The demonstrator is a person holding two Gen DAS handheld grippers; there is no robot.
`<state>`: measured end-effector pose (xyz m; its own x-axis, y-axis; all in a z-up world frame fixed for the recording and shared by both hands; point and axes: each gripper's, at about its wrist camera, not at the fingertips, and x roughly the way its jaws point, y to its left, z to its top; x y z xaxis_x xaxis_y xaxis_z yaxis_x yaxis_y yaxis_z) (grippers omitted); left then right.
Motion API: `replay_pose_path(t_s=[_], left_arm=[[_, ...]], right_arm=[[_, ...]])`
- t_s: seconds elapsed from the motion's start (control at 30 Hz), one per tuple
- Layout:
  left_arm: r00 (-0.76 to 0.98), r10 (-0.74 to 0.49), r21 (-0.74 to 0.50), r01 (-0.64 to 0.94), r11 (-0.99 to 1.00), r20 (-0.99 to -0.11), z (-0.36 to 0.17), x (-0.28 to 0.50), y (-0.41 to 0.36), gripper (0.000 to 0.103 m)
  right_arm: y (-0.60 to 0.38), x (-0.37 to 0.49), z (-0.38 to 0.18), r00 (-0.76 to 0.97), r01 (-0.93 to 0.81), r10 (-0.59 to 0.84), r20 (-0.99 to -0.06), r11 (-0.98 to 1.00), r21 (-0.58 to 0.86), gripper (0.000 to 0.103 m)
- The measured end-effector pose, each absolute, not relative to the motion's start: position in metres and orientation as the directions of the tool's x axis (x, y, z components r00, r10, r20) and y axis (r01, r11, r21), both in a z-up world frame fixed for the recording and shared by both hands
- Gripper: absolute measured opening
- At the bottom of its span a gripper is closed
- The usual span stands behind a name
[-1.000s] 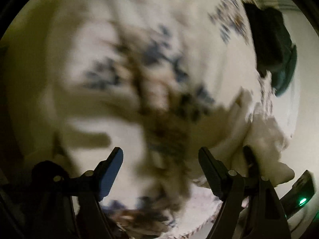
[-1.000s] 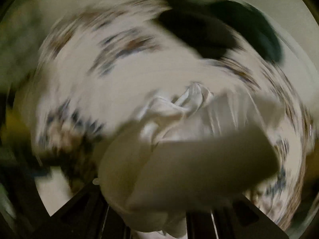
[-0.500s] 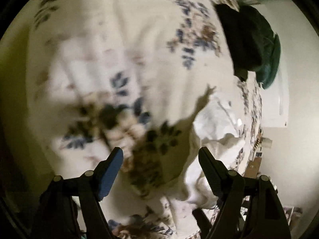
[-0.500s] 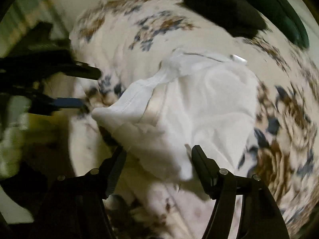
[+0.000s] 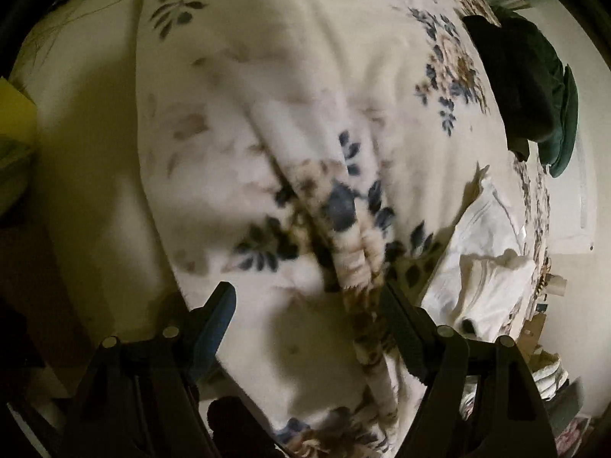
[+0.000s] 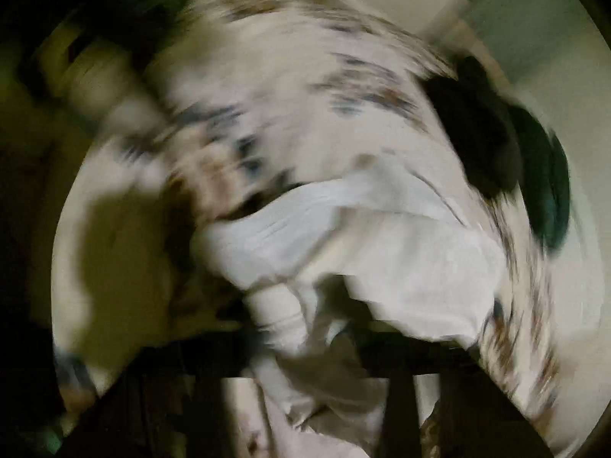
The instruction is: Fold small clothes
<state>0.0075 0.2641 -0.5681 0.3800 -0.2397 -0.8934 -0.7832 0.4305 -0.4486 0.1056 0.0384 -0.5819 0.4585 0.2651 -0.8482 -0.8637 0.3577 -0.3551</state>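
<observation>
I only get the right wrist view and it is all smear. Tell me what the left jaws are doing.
Observer: The left gripper has its jaws wide open with nothing between them, over the flowered blanket.
Operator: Say where the white garment is from there.
Observer: The white garment lies on the blanket off to the right of the left jaws, and they do not touch it.
Operator: Describe how it lies.
Observer: It is crumpled, with a flap turned over on top, so it is not folded flat yet.
</observation>
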Motion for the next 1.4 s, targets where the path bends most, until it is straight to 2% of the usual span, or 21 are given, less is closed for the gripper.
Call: replay_pose_path(t_s=[0.07, 0.1, 0.17, 0.2, 0.3, 0.37, 0.43, 0.47, 0.5, 0.57, 0.6, 0.73, 0.8, 0.97, 1.03, 1.13, 1.27, 1.4], left_arm=[[0.384, -0.239, -0.453, -0.772, 0.447, -0.892, -0.564, 0.01, 0.259, 0.076], [0.388, -0.24, -0.456, -0.765, 0.455, -0.89, -0.562, 0.012, 0.256, 0.076], [0.408, -0.252, -0.48, -0.741, 0.469, -0.877, -0.556, 0.021, 0.244, 0.076], [0.417, -0.262, -0.492, -0.729, 0.476, -0.87, -0.554, 0.026, 0.237, 0.076], [0.428, -0.307, -0.527, -0.688, 0.499, -0.85, -0.553, 0.042, 0.214, 0.076], [0.429, -0.352, -0.555, -0.657, 0.511, -0.832, -0.556, 0.054, 0.191, 0.076], [0.416, -0.387, -0.567, -0.639, 0.519, -0.823, -0.559, 0.062, 0.172, 0.076], [0.413, -0.405, -0.577, -0.628, 0.522, -0.816, -0.56, 0.065, 0.164, 0.076], [0.405, -0.422, -0.583, -0.619, 0.527, -0.811, -0.562, 0.068, 0.154, 0.076], [0.409, -0.446, -0.602, -0.607, 0.519, -0.796, -0.565, 0.073, 0.141, 0.076], [0.409, -0.453, -0.607, -0.605, 0.515, -0.792, -0.566, 0.075, 0.137, 0.076], [0.433, -0.495, -0.651, -0.597, 0.469, -0.754, -0.58, 0.084, 0.117, 0.076], [0.471, -0.53, -0.694, -0.613, 0.377, -0.705, -0.596, 0.089, 0.112, 0.076], [0.585, -0.477, -0.718, -0.678, 0.156, -0.656, -0.634, 0.091, 0.121, 0.077], [0.601, -0.448, -0.714, -0.687, 0.134, -0.662, -0.631, 0.091, 0.119, 0.077], [0.635, -0.398, -0.728, -0.671, 0.14, -0.662, -0.62, 0.088, 0.114, 0.077], [0.708, -0.394, -0.789, -0.609, 0.081, -0.586, -0.616, 0.066, 0.108, 0.077], [0.727, -0.41, -0.799, -0.601, 0.007, -0.551, -0.627, 0.03, 0.098, 0.079]], right_arm=[[0.016, 0.138, -0.56, 0.422, -0.791, 0.298, -0.856, 0.582, -0.188, 0.015], [-0.01, 0.161, -0.545, 0.412, -0.682, 0.31, -0.857, 0.728, -0.064, 0.015], [-0.064, 0.193, -0.528, 0.41, -0.443, 0.329, -0.851, 0.887, 0.13, 0.015], [-0.11, 0.209, -0.524, 0.416, -0.239, 0.329, -0.848, 0.939, 0.248, 0.015], [-0.214, 0.225, -0.54, 0.416, 0.214, 0.319, -0.851, 0.876, 0.433, 0.015], [-0.278, 0.221, -0.568, 0.395, 0.469, 0.296, -0.87, 0.749, 0.468, 0.015], [-0.321, 0.216, -0.601, 0.329, 0.61, 0.322, -0.888, 0.646, 0.46, 0.016], [-0.334, 0.214, -0.611, 0.298, 0.64, 0.341, -0.892, 0.621, 0.452, 0.022], [-0.342, 0.212, -0.615, 0.281, 0.647, 0.361, -0.889, 0.613, 0.454, 0.029], [-0.348, 0.21, -0.61, 0.288, 0.612, 0.38, -0.879, 0.633, 0.474, 0.062], [-0.346, 0.209, -0.604, 0.298, 0.564, 0.399, -0.867, 0.659, 0.497, 0.065], [-0.328, 0.216, -0.603, 0.282, 0.429, 0.523, -0.804, 0.681, 0.594, 0.066], [-0.316, 0.224, -0.619, 0.255, 0.413, 0.574, -0.779, 0.664, 0.624, 0.066], [-0.299, 0.245, -0.66, 0.289, 0.398, 0.685, -0.668, 0.548, 0.735, 0.068], [-0.298, 0.254, -0.67, 0.362, 0.394, 0.746, -0.559, 0.421, 0.817, 0.068], [-0.296, 0.262, -0.673, 0.405, 0.383, 0.766, -0.498, 0.353, 0.854, 0.066], [-0.292, 0.264, -0.677, 0.395, 0.399, 0.781, -0.484, 0.328, 0.856, 0.066], [-0.301, 0.253, -0.674, 0.325, 0.383, 0.804, -0.497, 0.368, 0.847, 0.066]])
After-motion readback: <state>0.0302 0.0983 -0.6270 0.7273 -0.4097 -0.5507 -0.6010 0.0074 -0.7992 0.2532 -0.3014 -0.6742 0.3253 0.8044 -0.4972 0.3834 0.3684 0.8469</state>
